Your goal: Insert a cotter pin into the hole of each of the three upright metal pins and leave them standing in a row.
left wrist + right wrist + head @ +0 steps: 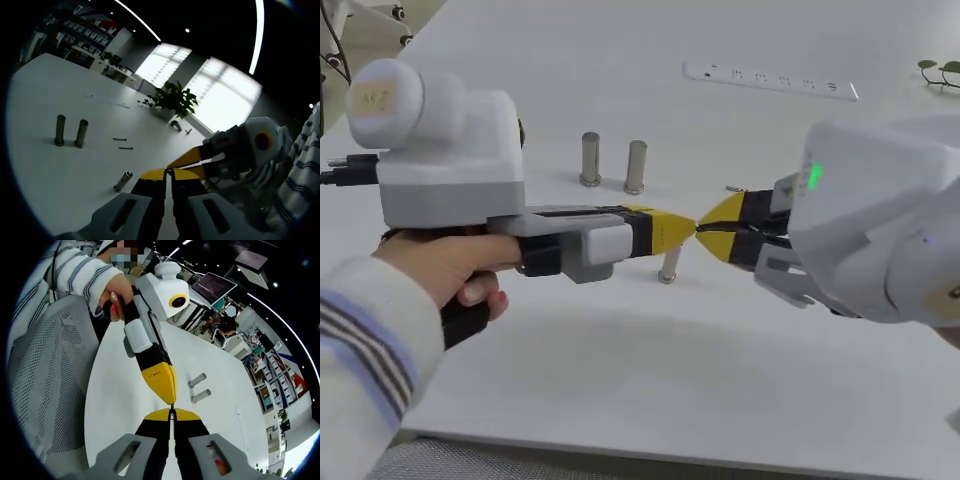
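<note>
1. Jaws of the left gripper and the right gripper are each pressed closed in the head view. Their yellow tips meet point to point above the white surface. A thin dark speck sits where they touch, too small to name. A hand in a striped sleeve holds the left gripper. Beyond the jaws, toward the far edge, an upright metal pin and a second metal pin stand side by side, not touching. A third metal pin stands just below the tips, its top hidden. A power strip lies nearer the far edge.
2. In the left gripper view its own jaws are closed, with the right gripper tip against them. Two cotter pins lie loose between the standing pair and the third metal pin. That pin looks slanted here, and I cannot tell whether it stands.
3. In the right gripper view its own jaws are closed, touching the left gripper. Both far pins sit just beside it.
</note>
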A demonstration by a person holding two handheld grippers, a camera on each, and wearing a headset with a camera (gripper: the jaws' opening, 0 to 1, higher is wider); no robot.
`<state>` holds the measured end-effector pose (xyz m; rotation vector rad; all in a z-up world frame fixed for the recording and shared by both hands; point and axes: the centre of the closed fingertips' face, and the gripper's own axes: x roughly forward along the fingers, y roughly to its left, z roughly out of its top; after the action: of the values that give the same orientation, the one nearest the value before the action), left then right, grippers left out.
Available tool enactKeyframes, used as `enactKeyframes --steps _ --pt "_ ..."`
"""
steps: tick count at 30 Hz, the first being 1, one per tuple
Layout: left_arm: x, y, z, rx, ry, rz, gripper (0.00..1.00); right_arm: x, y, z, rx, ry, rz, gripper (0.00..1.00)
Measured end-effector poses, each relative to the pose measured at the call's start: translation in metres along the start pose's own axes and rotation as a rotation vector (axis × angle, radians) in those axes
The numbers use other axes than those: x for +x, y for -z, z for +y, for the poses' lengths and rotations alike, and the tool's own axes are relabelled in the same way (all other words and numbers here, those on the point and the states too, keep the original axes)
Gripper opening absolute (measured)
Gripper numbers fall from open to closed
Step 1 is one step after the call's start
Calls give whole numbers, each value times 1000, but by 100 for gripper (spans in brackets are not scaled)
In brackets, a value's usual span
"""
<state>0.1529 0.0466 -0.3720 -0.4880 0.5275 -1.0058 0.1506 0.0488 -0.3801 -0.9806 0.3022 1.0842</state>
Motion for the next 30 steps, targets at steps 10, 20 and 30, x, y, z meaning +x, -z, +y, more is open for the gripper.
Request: enactKeyframes --steps 10,20,30 --pt "-1 1 1 13 -1 13 0 0 -4 2 -27 -1 1 0" --pt "-1 -2 0 6 -12 1 0 -1 -3 -1 22 2 -1 0" --pt "-3 -5 -9 121 15 13 0 -4 4 1 219 -48 -24 8"
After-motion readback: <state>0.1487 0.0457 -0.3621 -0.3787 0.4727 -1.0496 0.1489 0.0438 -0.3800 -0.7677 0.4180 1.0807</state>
